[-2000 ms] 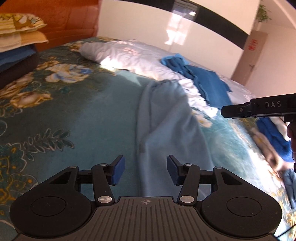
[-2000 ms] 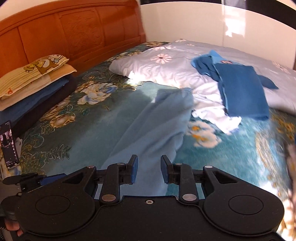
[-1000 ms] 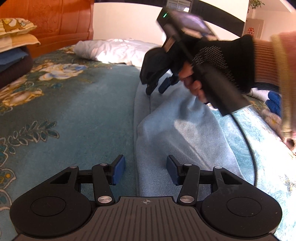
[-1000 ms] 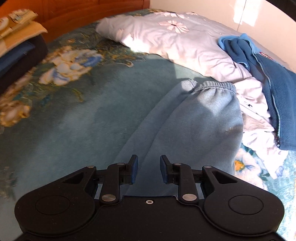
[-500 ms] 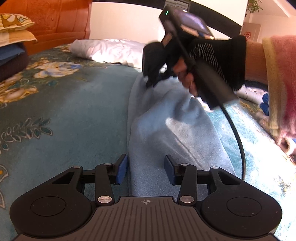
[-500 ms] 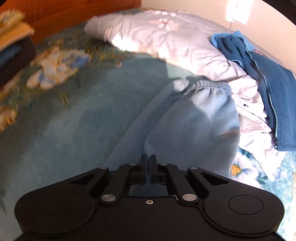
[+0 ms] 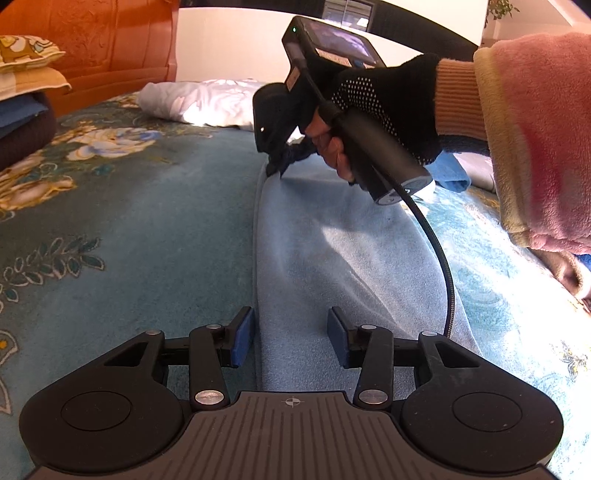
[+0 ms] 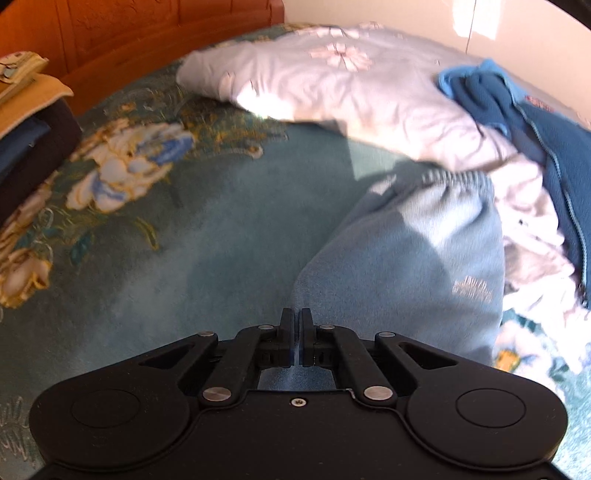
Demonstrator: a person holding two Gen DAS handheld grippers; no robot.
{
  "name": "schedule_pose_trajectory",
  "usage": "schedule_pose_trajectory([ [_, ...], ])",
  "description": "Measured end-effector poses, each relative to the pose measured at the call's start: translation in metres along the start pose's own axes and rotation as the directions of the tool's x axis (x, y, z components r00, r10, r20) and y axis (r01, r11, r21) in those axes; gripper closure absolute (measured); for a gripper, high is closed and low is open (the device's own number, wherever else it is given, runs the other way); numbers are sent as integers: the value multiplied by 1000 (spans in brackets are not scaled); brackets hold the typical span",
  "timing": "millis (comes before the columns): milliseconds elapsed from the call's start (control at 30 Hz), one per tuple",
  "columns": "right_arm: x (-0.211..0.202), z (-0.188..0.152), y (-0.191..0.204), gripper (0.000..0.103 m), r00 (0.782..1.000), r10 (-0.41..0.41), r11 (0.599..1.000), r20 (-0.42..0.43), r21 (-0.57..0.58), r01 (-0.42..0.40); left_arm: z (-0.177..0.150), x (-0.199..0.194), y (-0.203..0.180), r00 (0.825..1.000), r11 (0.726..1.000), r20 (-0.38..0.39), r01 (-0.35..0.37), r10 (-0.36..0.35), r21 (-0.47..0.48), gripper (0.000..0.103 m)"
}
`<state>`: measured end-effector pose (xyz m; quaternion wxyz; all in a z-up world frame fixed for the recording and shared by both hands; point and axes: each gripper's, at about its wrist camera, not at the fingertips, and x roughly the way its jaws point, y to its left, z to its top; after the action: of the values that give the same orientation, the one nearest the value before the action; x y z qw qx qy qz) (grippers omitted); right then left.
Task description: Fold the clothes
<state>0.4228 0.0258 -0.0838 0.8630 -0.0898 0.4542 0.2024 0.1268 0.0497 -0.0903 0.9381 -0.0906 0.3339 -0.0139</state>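
Light blue fleece garment [image 7: 332,236] lies lengthwise on the teal floral bed cover [image 7: 129,229], folded edge running down its left side, elastic hem at the far end in the right wrist view. Left tongs [image 7: 291,341] are released, blue pads apart, straddling the garment's near left edge; pads not pressing the cloth. Right tongs [image 8: 298,332] are clenched on the garment's left edge, a thin strip of light blue fabric between the black fingers. In the left wrist view the right tongs' tips pinch the fold further up the garment, held by a hand in a black glove [image 7: 384,103] with a fluffy pink sleeve [image 7: 539,140]; a black cable [image 7: 439,254] hangs from the handle. White flowered duvet [image 8: 354,81] lies beyond the garment, dark blue zip jacket [image 8: 532,140] on it to the right. Orange wooden headboard [image 8: 147,33] behind, stacked pillows [image 7: 26,70] at left.
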Motion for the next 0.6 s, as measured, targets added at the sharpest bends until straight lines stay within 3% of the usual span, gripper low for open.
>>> schedule_pose_trajectory([
  [200, -5, -1, 1, 94, 1000, 19, 1000, -6, -19, -19, 1, 0, 1, 1000, 1000, -1, 9, -9, -6, 61],
  [333, -37, 3, -9, 90, 995, 76, 996, 66, -55, -72, 7, -4, 9, 1000, 999, 15, 5, -5, -39, 61],
  [467, -72, 8, -31, 84, 988, 32, 993, 148, -121, -14, 24, -1, 16, 999, 999, 47, -3, 4, -40, 61],
  [600, -79, 23, -65, 82, 987, -51, 993, 151, -94, 66, 52, 10, 16, 995, 996, 57, 84, -83, -24, 61],
])
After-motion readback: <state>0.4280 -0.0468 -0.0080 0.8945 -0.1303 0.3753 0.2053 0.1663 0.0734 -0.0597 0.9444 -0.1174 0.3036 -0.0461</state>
